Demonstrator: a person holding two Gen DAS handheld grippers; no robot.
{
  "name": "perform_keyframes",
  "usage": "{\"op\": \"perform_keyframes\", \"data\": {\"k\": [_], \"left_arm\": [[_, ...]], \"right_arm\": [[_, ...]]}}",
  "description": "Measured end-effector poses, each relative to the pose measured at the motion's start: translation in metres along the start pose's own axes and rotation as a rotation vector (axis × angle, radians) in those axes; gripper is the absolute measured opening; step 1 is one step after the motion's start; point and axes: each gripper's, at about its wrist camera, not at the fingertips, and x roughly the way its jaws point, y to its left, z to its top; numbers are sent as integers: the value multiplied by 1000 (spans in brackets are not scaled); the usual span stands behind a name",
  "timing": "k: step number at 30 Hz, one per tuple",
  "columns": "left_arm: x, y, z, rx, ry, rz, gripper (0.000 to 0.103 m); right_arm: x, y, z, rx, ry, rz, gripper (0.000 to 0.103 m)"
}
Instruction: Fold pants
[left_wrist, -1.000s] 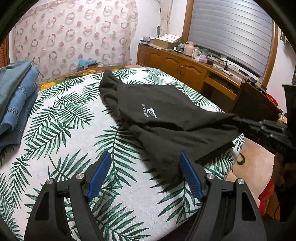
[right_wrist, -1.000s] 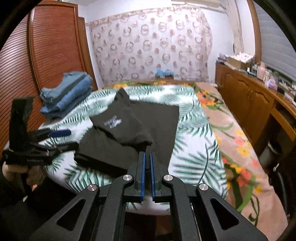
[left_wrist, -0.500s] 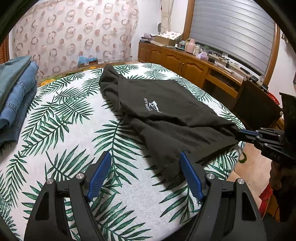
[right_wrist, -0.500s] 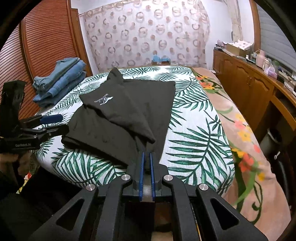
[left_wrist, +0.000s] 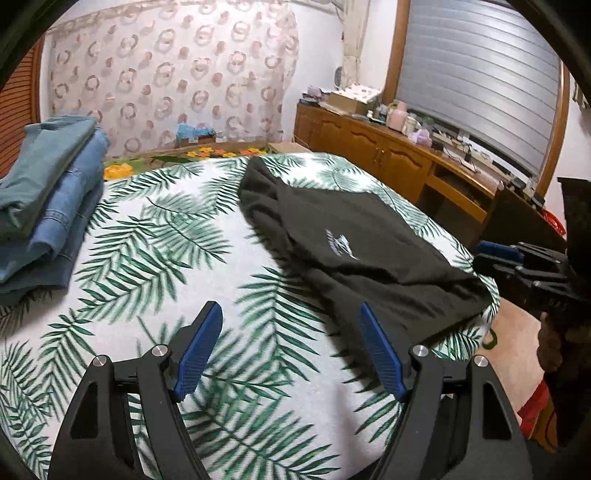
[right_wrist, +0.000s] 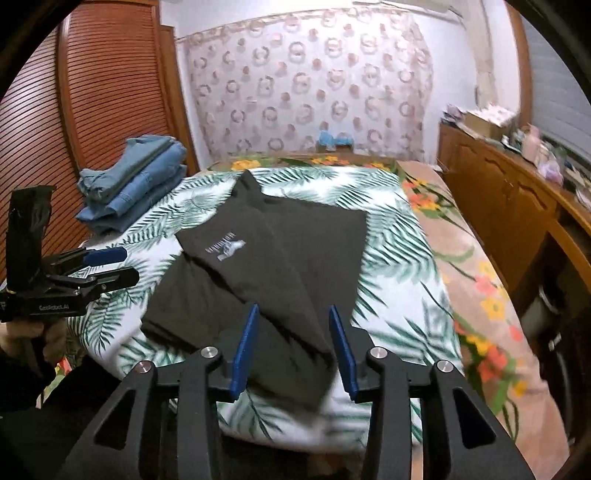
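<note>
Black pants (left_wrist: 354, 251) with a small white logo lie folded over on the palm-leaf bedspread (left_wrist: 155, 251), toward its right edge; they also show in the right wrist view (right_wrist: 266, 273). My left gripper (left_wrist: 290, 321) is open and empty above the bedspread, left of the pants' near end. My right gripper (right_wrist: 293, 317) is open, its fingers either side of the pants' near corner, holding nothing. It shows in the left wrist view (left_wrist: 495, 254) at the bed's right edge. The left gripper shows in the right wrist view (right_wrist: 114, 266) at the left.
A stack of folded blue jeans (left_wrist: 48, 206) sits at the bed's far left, also in the right wrist view (right_wrist: 136, 181). A wooden sideboard (left_wrist: 399, 166) with clutter runs along the right wall. A slatted wardrobe (right_wrist: 92, 96) stands on the left. Floral floor mat (right_wrist: 480, 280) lies right of the bed.
My right gripper opened and let go of the pants' corner, which now lies on the bed. The left gripper stayed open and shifted slightly.
</note>
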Motion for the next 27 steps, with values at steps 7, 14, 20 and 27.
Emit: {"op": "perform_keyframes", "data": {"k": [7, 14, 20, 27], "left_arm": [[-13, 18, 6, -25, -39, 29, 77], [-22, 30, 8, -39, -66, 46, 77], [-26, 33, 8, -41, -79, 51, 77], [-28, 33, 8, -42, -84, 52, 77]], "right_arm": [[36, 28, 20, -69, 21, 79, 43], [67, 46, 38, -104, 48, 125, 43], [92, 60, 49, -166, 83, 142, 43], [123, 78, 61, -218, 118, 137, 43]]}}
